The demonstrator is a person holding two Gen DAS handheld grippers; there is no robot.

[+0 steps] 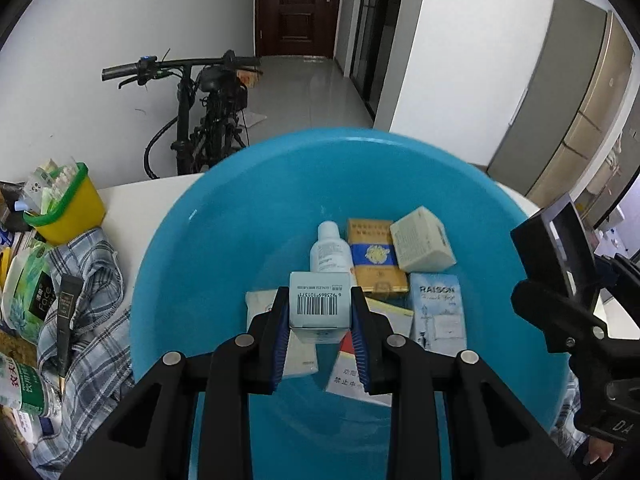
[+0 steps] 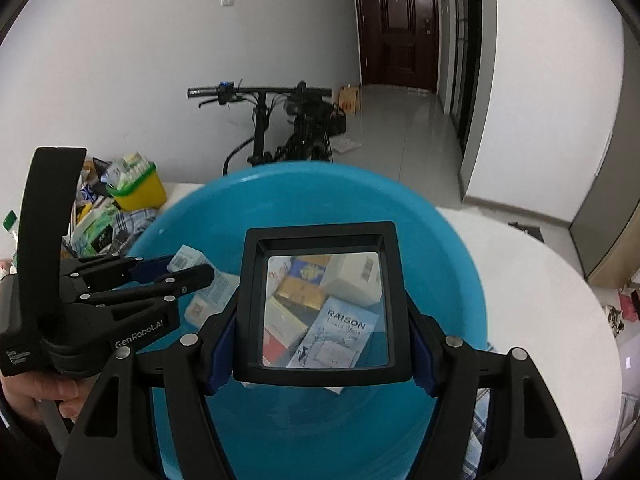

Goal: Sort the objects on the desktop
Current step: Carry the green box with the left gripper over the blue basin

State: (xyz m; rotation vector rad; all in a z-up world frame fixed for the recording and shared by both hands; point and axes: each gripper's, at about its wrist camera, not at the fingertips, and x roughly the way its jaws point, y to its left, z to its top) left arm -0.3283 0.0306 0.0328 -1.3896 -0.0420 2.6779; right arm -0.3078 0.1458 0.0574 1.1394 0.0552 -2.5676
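A large blue basin (image 1: 224, 240) sits on the white table and holds several boxes, a white bottle (image 1: 330, 250), a gold box (image 1: 374, 256) and a pale RAISON box (image 1: 438, 312). My left gripper (image 1: 320, 308) is shut on a small pale-blue box with a barcode (image 1: 320, 304), held over the basin. My right gripper (image 2: 322, 336) is shut on a square black-framed magnifier (image 2: 324, 300), held over the basin (image 2: 452, 248); it shows at the right edge of the left wrist view (image 1: 560, 244). The left gripper (image 2: 188, 270) shows in the right wrist view with its box (image 2: 186, 258).
A yellow bin with a green rim (image 1: 68, 204) stands at the table's left, stuffed with packets. A plaid cloth (image 1: 92, 292), a green tissue pack (image 1: 30, 292), a dark tube (image 1: 66, 320) and a bottle (image 1: 22, 388) lie beside it. A bicycle (image 1: 208, 120) leans on the wall behind.
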